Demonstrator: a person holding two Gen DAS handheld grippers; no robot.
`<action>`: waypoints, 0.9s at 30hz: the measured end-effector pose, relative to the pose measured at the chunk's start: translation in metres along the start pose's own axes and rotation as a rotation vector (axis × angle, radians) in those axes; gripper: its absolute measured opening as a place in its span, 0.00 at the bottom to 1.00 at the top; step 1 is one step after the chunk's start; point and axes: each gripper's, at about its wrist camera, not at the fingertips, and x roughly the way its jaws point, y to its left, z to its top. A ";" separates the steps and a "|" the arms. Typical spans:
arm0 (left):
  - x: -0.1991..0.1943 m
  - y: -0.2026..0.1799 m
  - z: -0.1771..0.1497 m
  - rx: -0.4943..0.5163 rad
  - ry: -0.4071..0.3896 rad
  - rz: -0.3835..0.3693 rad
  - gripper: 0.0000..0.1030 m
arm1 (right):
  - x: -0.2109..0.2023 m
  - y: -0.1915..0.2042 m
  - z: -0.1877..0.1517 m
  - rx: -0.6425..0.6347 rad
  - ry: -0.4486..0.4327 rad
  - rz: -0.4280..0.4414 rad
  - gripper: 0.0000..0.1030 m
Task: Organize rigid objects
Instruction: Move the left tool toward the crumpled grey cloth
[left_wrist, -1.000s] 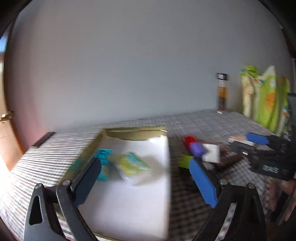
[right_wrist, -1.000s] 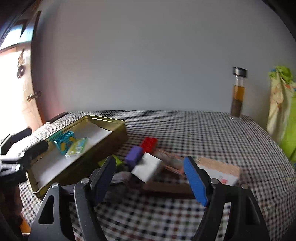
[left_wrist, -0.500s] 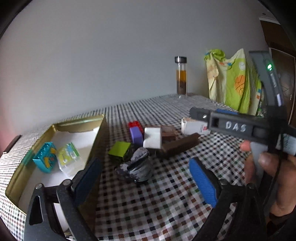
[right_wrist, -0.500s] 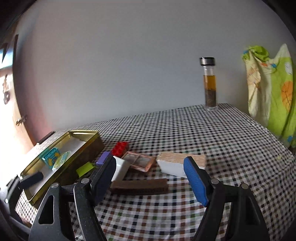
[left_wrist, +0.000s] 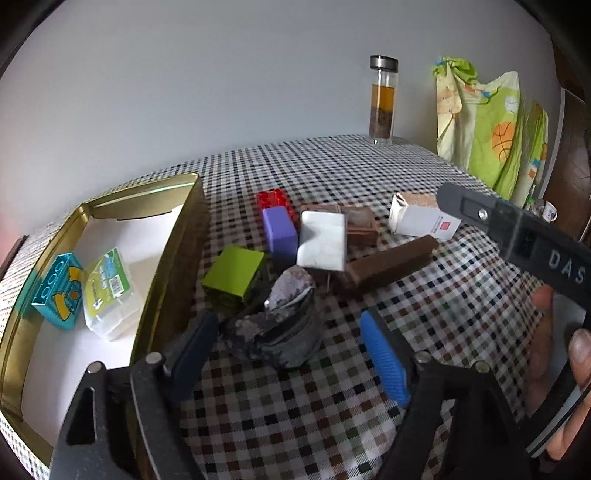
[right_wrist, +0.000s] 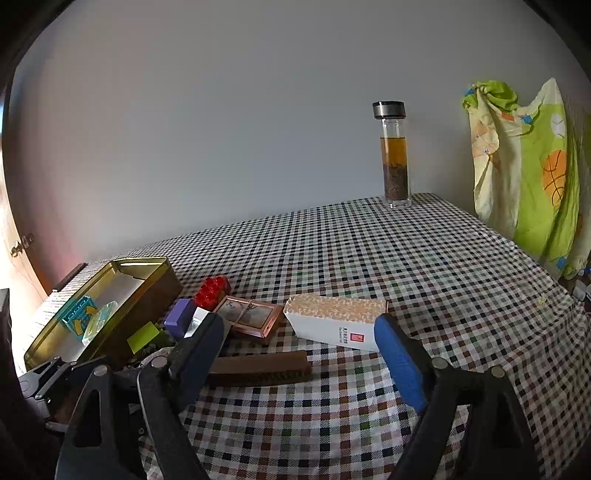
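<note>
The left hand-held gripper (left_wrist: 291, 350) is closing, its jaws still apart around a grey rock (left_wrist: 280, 325) that lies between the fingertips at lower centre of the left wrist view, with no pad pressing on it. Just above the rock sit a green block (left_wrist: 234, 275), a purple block (left_wrist: 279, 232), a red brick (left_wrist: 275, 199) and a white block (left_wrist: 322, 242); a brown bar (left_wrist: 391, 264) lies to the right. At the left of the frame a gold tin (left_wrist: 177, 258) holds a teal brick (left_wrist: 59, 291) and a clear yellow-green case (left_wrist: 109, 291). The right hand-held gripper (right_wrist: 299, 350) is opening and grasps nothing; in its view the brown bar lies at the left fingertip, and a white carton (right_wrist: 332, 321) rests on the checked surface (right_wrist: 424, 280) just above the gap. A glass bottle (right_wrist: 394, 155) stands at the upper right.
</note>
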 end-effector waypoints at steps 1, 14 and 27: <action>0.001 0.002 0.003 0.004 -0.005 0.002 0.70 | 0.000 -0.001 0.000 0.005 0.002 0.000 0.83; -0.002 -0.002 0.005 0.031 -0.013 -0.026 0.34 | 0.002 -0.004 0.000 0.033 0.013 -0.031 0.83; 0.011 -0.001 0.014 0.013 0.009 -0.011 0.64 | -0.001 -0.009 0.000 0.061 -0.005 -0.052 0.83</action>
